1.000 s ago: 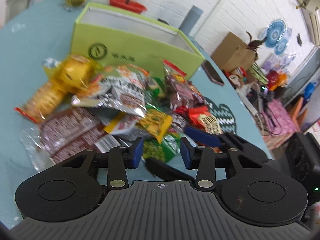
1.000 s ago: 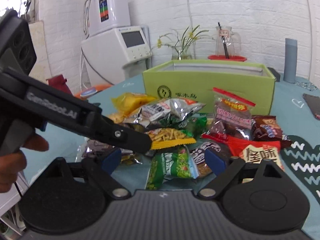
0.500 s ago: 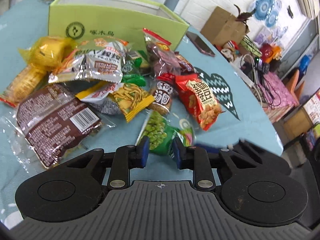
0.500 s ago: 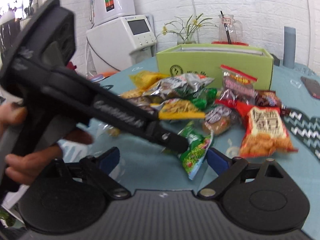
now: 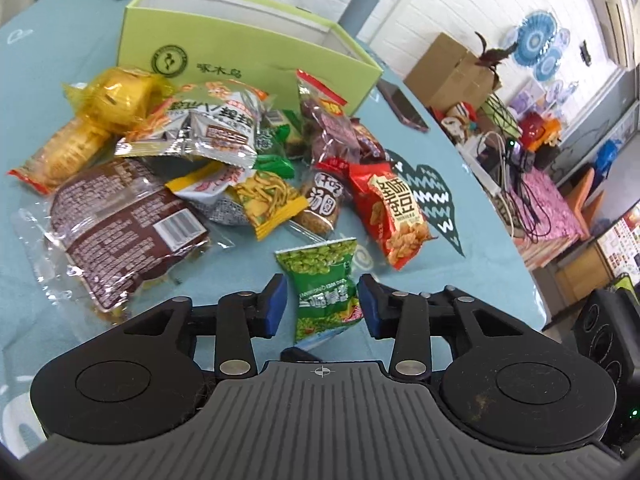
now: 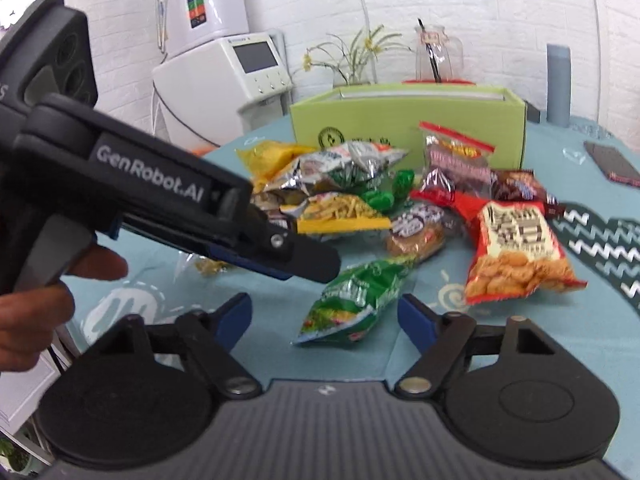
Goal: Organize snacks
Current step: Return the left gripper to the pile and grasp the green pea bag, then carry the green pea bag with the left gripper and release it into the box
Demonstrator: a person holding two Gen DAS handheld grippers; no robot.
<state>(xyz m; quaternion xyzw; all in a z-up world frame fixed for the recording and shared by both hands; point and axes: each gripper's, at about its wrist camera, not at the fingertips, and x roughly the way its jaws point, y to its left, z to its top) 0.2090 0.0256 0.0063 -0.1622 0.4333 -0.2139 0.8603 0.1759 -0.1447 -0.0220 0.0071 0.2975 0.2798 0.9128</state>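
Snack packets heaped before an open green box on the table

A green pea packet (image 5: 326, 286) lies flat, apart from the heap and nearest the camera. Behind it lie a red packet (image 5: 390, 210), a yellow-edged one (image 5: 266, 202) and a large brown one (image 5: 120, 228); the lime-green box (image 5: 240, 56) stands upright, top open.

On the table (image 5: 48, 56): one green box (image 5: 248, 56), one phone (image 5: 404, 108), two grippers, roughly a dozen snack packets (image 5: 224, 168).

Both wrist cams look down close over the teal table (image 5: 48, 60); shared: green pea packet (image 5: 326, 288) (image 6: 356, 300), snack pile.
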